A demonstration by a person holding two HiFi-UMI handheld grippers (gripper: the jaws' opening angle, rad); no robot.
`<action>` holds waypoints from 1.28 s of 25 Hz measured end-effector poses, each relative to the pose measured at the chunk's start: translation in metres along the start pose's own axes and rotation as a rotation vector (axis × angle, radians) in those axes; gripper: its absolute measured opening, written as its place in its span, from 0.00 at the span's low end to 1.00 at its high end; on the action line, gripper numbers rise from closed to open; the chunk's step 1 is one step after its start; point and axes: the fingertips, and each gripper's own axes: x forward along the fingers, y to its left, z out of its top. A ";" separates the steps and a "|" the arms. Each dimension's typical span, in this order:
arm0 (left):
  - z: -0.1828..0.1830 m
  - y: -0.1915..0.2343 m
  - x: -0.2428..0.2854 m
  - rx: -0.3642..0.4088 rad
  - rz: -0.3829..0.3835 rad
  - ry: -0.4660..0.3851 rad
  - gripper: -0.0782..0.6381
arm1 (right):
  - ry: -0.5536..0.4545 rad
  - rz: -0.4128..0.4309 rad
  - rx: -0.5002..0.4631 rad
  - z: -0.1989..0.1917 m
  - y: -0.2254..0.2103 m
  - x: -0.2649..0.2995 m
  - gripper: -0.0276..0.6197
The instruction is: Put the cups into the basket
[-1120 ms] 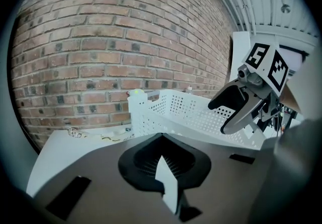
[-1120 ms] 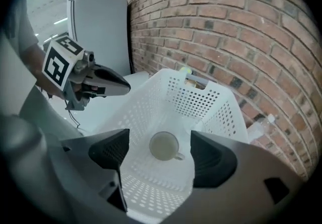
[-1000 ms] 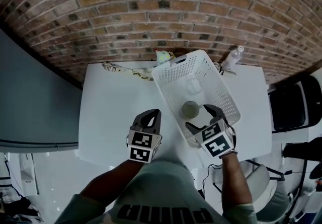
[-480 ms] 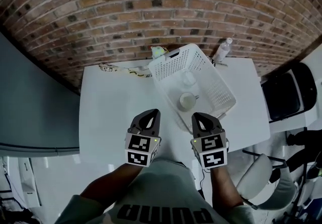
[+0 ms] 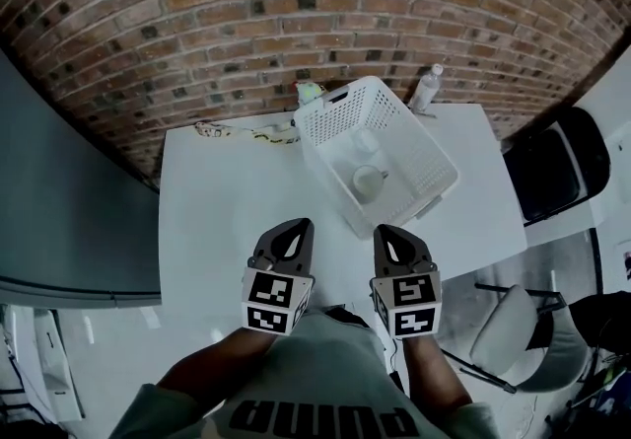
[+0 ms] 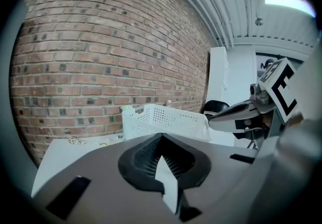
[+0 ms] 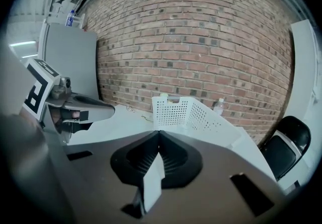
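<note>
Both tongs are clenched and empty. The left tongs (image 5: 299,226) show their jaws meeting tip to tip in the left gripper view, with nothing between them. The right tongs (image 5: 385,232) show the same in the right gripper view. Both hover side by side over the near edge of the tabletop (image 5: 227,200), close to the body and apart from the basket (image 5: 414,131).

Step in hand, as judged: at or near the end of the task. No cup is in either grip, and none stands on the bare tabletop.

Cup positions: two cups lie inside the basket, near its middle.
- The near cup (image 5: 367,182) is pale and opaque, with its round mouth facing up, so it seems upright. There may be a small handle on its right side, but it is too small to confirm.
- The far cup (image 5: 366,142) sits just behind it. It is clear or translucent, and its outline is faint against the white mesh, so its pose cannot be told.

Basket: white and perforated, set askew on the far half of the tabletop. A bottle (image 5: 425,88) stands just beyond its far corner.

Next move, as judged: none is called for if these two are all the cups. If another cup sits outside the views, one pair of tongs must first release its jaws, then reach for it, grasp it and carry it over the basket rim.
</note>
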 end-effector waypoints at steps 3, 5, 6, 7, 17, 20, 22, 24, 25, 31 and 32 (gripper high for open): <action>-0.001 -0.007 -0.016 0.009 -0.025 -0.015 0.11 | -0.013 -0.017 0.011 -0.004 0.012 -0.013 0.06; -0.002 -0.012 -0.026 0.014 -0.043 -0.027 0.11 | -0.014 -0.028 0.012 -0.008 0.020 -0.022 0.06; -0.002 -0.015 -0.031 0.016 -0.054 -0.033 0.11 | -0.013 -0.035 0.014 -0.010 0.023 -0.026 0.06; -0.003 -0.018 -0.036 0.016 -0.066 -0.038 0.11 | -0.012 -0.041 0.016 -0.012 0.027 -0.031 0.06; -0.022 -0.037 -0.069 0.025 -0.093 -0.024 0.11 | -0.018 -0.057 0.048 -0.040 0.051 -0.066 0.06; -0.024 -0.046 -0.073 0.034 -0.078 -0.028 0.11 | -0.035 -0.052 0.048 -0.044 0.049 -0.076 0.06; -0.026 -0.057 -0.076 0.025 -0.080 -0.022 0.11 | -0.044 -0.048 0.044 -0.045 0.045 -0.083 0.06; -0.025 -0.069 -0.080 0.011 -0.081 -0.023 0.11 | -0.052 -0.040 0.036 -0.047 0.040 -0.091 0.06; -0.024 -0.076 -0.082 0.010 -0.077 -0.026 0.11 | -0.058 -0.035 0.031 -0.047 0.037 -0.096 0.06; -0.023 -0.116 -0.097 0.010 -0.025 -0.054 0.11 | -0.090 0.013 0.000 -0.055 0.024 -0.128 0.06; -0.024 -0.123 -0.101 0.011 -0.012 -0.057 0.11 | -0.096 0.026 -0.003 -0.057 0.023 -0.134 0.06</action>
